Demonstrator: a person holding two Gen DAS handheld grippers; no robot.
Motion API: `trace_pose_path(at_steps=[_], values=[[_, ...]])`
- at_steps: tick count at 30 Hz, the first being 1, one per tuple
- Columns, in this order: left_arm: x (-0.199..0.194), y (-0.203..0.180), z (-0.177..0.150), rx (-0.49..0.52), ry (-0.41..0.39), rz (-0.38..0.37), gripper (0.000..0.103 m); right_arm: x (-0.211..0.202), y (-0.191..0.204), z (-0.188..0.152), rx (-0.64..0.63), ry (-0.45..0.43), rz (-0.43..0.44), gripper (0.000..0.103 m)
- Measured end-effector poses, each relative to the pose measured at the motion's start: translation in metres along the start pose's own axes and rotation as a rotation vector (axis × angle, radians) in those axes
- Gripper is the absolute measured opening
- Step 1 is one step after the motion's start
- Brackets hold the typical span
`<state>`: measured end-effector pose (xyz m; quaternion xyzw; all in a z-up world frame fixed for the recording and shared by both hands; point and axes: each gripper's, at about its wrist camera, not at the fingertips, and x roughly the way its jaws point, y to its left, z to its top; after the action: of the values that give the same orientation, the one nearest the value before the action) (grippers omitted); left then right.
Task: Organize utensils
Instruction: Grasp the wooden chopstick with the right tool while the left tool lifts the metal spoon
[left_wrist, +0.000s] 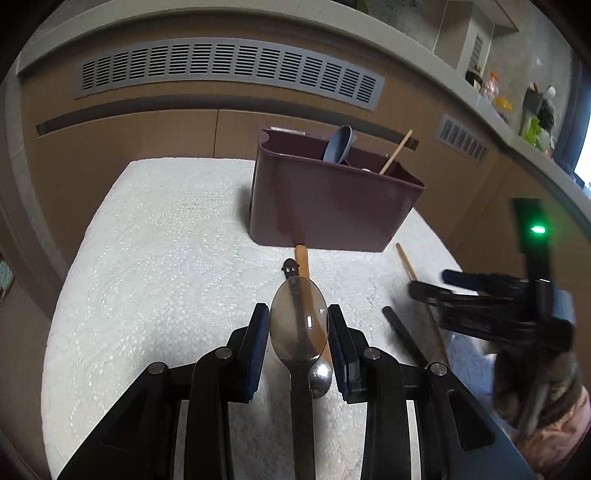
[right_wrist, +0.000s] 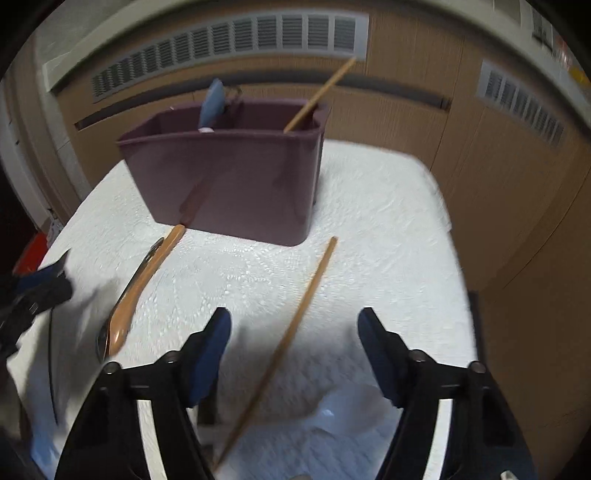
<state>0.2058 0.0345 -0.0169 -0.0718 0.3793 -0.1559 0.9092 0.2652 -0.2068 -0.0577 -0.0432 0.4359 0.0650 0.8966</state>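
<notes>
1. Though rigid and steady on the white textured cloth (left_wrist: 155, 236), the deep maroon plastic bin (left_wrist: 332, 210) needs no handling: stands at the far side, already holding a blue spoon and a stick.
2. Lying diagonally between the half-open, empty right gripper (right_wrist: 293, 325) fingers, the thin wooden chopstick (right_wrist: 295, 314): light, stiff, prone to roll; best pinched mid-shaft.
3. Narrowed around the shiny metal spoon (left_wrist: 299, 321), the left gripper (left_wrist: 297, 325): bowl just beyond the pads, contact unclear; hard, slippery, best held at the neck.

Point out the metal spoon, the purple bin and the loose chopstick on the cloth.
metal spoon (left_wrist: 299, 317), left wrist view, on the bowl of the spoon between the left gripper's fingers.
purple bin (right_wrist: 236, 184), right wrist view, on its front wall.
loose chopstick (right_wrist: 295, 321), right wrist view, on the middle of its shaft.
</notes>
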Motion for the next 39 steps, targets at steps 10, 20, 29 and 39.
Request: trace_pose_path(at_steps=[10,20,29,39], values=[[-0.008,0.001,-0.002,-0.029,-0.006,-0.030,0.033,0.018,0.017,-0.001,-0.012,0.063,0.009,0.010],[-0.031,-0.016,0.006,-0.006,-0.044,-0.065,0.033,-0.062,0.000,-0.016,0.018,-0.083,0.144,0.004],[-0.059,-0.026,0.018,0.013,-0.108,-0.073,0.032,-0.091,-0.004,-0.015,0.031,-0.161,0.165,0.004],[-0.077,-0.040,0.030,0.057,-0.155,-0.070,0.032,-0.113,0.000,-0.012,0.010,-0.222,0.166,0.004]])
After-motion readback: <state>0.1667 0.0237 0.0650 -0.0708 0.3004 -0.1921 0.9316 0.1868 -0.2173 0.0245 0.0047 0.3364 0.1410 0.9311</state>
